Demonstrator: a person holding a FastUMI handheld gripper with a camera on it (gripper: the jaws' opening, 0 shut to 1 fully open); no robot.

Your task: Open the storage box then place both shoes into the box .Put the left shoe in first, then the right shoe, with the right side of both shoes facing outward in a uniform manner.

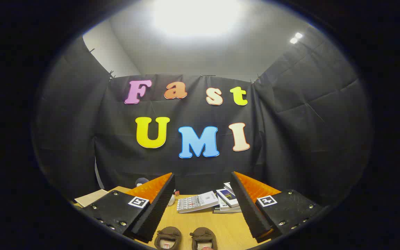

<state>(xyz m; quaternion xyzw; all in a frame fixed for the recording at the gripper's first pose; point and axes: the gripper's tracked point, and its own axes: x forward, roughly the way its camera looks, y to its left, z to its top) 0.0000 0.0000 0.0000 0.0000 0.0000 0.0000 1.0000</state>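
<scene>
Two small brown shoes stand side by side on the wooden table, toes away from me: the left shoe [168, 237] and the right shoe [203, 238]. They lie low between my two fingers, close beneath the gripper. My gripper [202, 177] is open, its black-padded, orange-backed fingers [158, 205] spread wide with nothing between them, raised above the table and pointing at the booth wall.
Beyond the fingers, a stack of booklets [197, 201] and several books [228, 198] lie at the table's back edge. A pale flat board [90, 198] sits at the left behind the left finger. A small dark rounded object [141, 181] peeks above the left finger.
</scene>
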